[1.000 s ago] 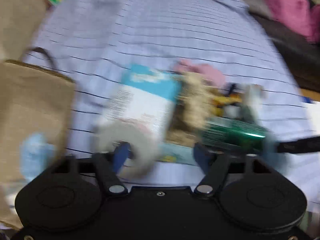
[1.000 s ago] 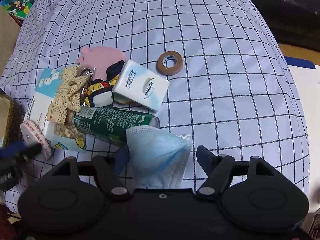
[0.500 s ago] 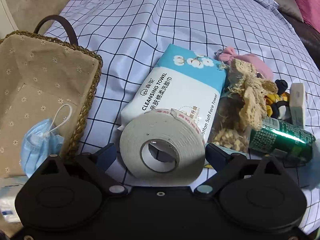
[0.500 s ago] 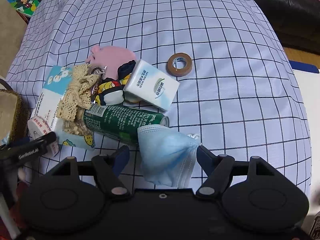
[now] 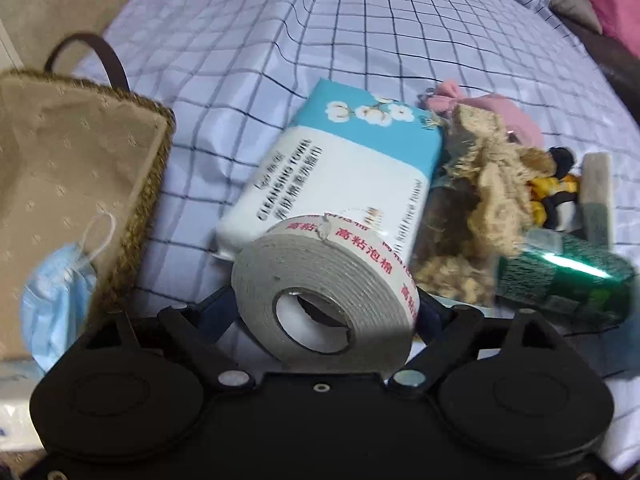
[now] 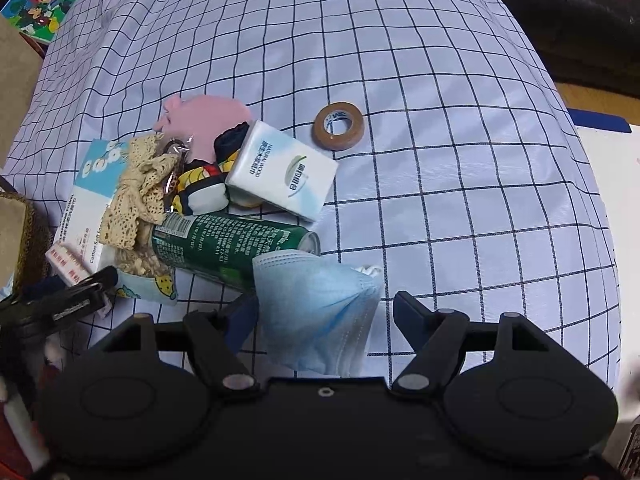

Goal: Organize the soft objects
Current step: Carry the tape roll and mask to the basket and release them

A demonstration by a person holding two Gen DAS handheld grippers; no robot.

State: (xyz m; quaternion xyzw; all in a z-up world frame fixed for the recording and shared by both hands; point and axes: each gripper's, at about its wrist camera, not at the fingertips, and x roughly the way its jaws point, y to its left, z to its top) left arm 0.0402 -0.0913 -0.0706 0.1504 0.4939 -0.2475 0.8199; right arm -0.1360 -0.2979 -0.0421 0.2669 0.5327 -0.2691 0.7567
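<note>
Your left gripper point(image 5: 326, 312) has the foam tape roll point(image 5: 324, 292) between its jaws, which have just been closing; the pads sit at the roll's two sides, though real pressure you cannot tell. The roll leans on the towel pack point(image 5: 340, 168), beside the basket point(image 5: 80, 152) where one mask point(image 5: 56, 292) already lies. Your right gripper point(image 6: 324, 312) stands with jaws apart around a second mask point(image 6: 320, 308), not pinching it, just beside the green can point(image 6: 232, 248). A tissue pack point(image 6: 284, 170) and a small brown tape ring point(image 6: 339, 125) lie farther out on the checked cloth point(image 6: 440, 160)
</note>
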